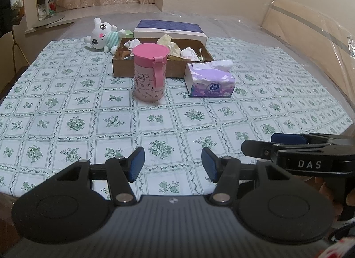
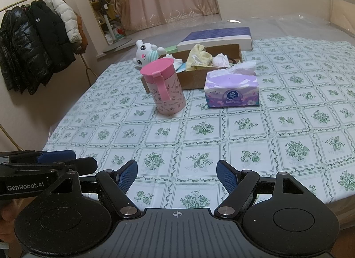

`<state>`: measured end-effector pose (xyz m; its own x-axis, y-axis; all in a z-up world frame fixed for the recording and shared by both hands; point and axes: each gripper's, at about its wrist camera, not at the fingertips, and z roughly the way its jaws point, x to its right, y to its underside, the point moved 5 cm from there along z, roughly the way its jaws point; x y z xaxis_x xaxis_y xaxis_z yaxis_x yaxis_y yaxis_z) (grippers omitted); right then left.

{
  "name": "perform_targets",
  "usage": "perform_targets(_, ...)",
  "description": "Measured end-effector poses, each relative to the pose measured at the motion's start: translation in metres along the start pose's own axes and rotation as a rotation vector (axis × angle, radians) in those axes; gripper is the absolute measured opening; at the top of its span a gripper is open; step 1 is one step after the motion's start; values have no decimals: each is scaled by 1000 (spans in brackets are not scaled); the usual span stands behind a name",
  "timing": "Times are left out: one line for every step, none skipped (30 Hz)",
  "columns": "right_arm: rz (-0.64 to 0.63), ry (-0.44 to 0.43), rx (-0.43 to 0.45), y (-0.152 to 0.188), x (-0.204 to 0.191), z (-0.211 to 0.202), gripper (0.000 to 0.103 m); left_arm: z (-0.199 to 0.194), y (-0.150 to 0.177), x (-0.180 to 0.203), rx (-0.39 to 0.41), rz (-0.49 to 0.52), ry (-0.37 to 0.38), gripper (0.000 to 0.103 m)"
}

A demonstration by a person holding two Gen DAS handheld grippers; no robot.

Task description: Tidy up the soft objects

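A bed (image 1: 221, 25) under clear plastic carries a green-flowered cloth (image 1: 155, 120), and everything for the task sits toward its far side. Largest there is the blue-lidded box (image 1: 169, 28), then the open cardboard tray (image 1: 177, 68) in front of it, already holding crumpled cloths (image 1: 168, 44). A plush rabbit (image 1: 103, 36) lies outside the tray, just beside its left end. A pink canister (image 1: 149, 72) stands upright before the tray, with a tissue pack (image 1: 209, 80) beside it on the right.

The left gripper (image 1: 173, 164) and right gripper (image 2: 176, 174) both hover low over the near cloth, jaws wide and holding nothing, well apart from every object.

The rabbit looks like the soft thing not yet put away. To take it well, I would swing the left gripper around the canister rather than over it, close on the striped body, not a limp ear, and squeeze gently.
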<state>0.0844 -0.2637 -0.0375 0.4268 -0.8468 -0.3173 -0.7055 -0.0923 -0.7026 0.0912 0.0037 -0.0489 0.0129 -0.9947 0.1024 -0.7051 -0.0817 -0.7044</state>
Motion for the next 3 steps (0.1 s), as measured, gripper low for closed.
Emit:
perform_targets(0,0,1,0,0,0,78,0,0,0,2,0,-1,54)
perform_targets(-1,0,1,0,0,0,78,0,0,-1,2,0,-2,54)
perform_targets(-1,0,0,0,0,0,78,1,0,-2,0,0,-2,54)
